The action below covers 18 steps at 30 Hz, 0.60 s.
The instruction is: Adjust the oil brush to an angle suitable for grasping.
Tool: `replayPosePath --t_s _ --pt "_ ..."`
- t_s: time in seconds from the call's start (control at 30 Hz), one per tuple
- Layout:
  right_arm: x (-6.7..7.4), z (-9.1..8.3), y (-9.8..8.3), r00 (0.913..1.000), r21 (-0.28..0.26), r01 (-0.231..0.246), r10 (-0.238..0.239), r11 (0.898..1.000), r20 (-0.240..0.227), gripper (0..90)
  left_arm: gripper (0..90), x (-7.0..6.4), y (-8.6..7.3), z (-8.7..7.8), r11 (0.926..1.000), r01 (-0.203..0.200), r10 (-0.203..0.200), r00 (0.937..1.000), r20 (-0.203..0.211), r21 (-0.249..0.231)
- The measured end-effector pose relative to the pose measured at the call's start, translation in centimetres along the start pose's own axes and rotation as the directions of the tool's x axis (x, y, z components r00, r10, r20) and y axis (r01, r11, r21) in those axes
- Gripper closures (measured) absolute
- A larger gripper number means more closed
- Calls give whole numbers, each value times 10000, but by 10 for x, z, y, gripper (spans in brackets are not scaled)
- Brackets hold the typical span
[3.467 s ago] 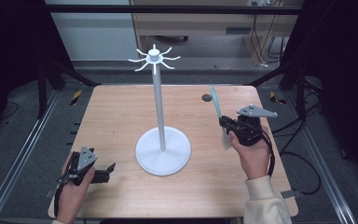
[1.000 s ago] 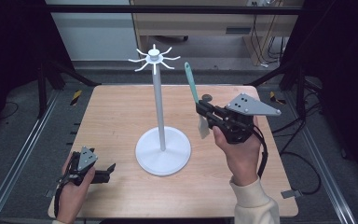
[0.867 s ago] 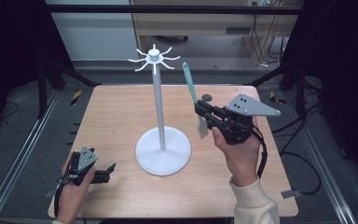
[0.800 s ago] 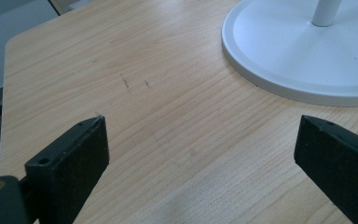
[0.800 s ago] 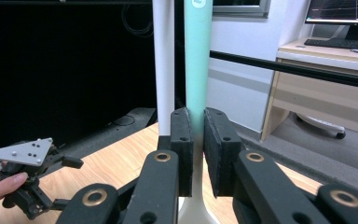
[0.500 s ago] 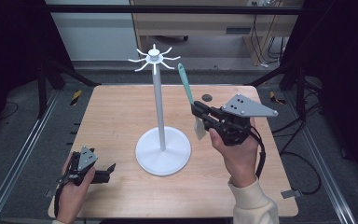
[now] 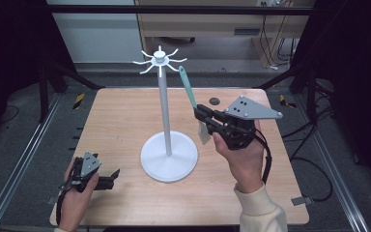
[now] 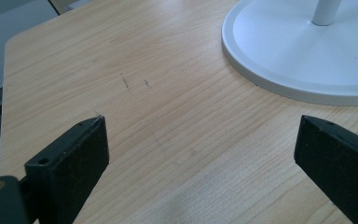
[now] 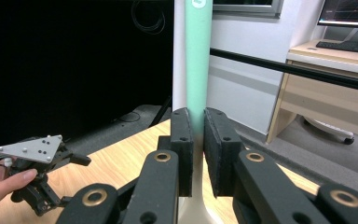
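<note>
A white stand [image 7: 164,111] rises from a round base [image 7: 169,157] at the table's middle, with a ring of hooks [image 7: 159,59] at its top. My right gripper [image 7: 200,113] hovers just right of the pole, shut on a spatula whose green handle [image 7: 187,88] points up toward the hooks and whose pale blade [image 7: 204,133] hangs below. In the right gripper view the handle [image 9: 198,60] stands pinched between the pads, my gripper [image 9: 198,121] shut, the pole [image 9: 179,56] right behind. My left gripper [image 7: 113,176] rests at the front left, open [image 8: 200,154] with nothing between its jaws.
A small dark round object [image 7: 215,101] lies on the table behind my right gripper. The stand's base [image 8: 303,51] sits close ahead of the left jaws. A desk with a monitor [image 9: 349,14] stands beyond the table. Dark frame rails run along both sides.
My right gripper has carried the spatula up and leftward toward the stand's pole, bringing the handle's tip nearer the hooks. The left gripper has stayed put.
</note>
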State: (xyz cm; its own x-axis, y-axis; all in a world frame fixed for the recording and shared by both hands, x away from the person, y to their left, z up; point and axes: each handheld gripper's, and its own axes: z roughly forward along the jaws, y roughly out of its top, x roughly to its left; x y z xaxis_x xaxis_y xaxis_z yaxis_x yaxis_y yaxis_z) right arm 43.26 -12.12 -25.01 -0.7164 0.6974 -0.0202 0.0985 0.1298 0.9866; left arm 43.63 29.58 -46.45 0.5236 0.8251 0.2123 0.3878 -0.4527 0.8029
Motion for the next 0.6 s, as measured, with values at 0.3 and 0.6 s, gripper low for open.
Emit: replayPosePath --t_s 0.3,0.6 --pt "0 6 -1 10000 228 22 -21 9997 -51 827 27 0 0 0 10000 7 -7 10000 -7 8" --pt "0 17 1 9998 357 -53 59 9993 -177 827 26 0 -1 0 10000 17 -17 10000 -34 25"
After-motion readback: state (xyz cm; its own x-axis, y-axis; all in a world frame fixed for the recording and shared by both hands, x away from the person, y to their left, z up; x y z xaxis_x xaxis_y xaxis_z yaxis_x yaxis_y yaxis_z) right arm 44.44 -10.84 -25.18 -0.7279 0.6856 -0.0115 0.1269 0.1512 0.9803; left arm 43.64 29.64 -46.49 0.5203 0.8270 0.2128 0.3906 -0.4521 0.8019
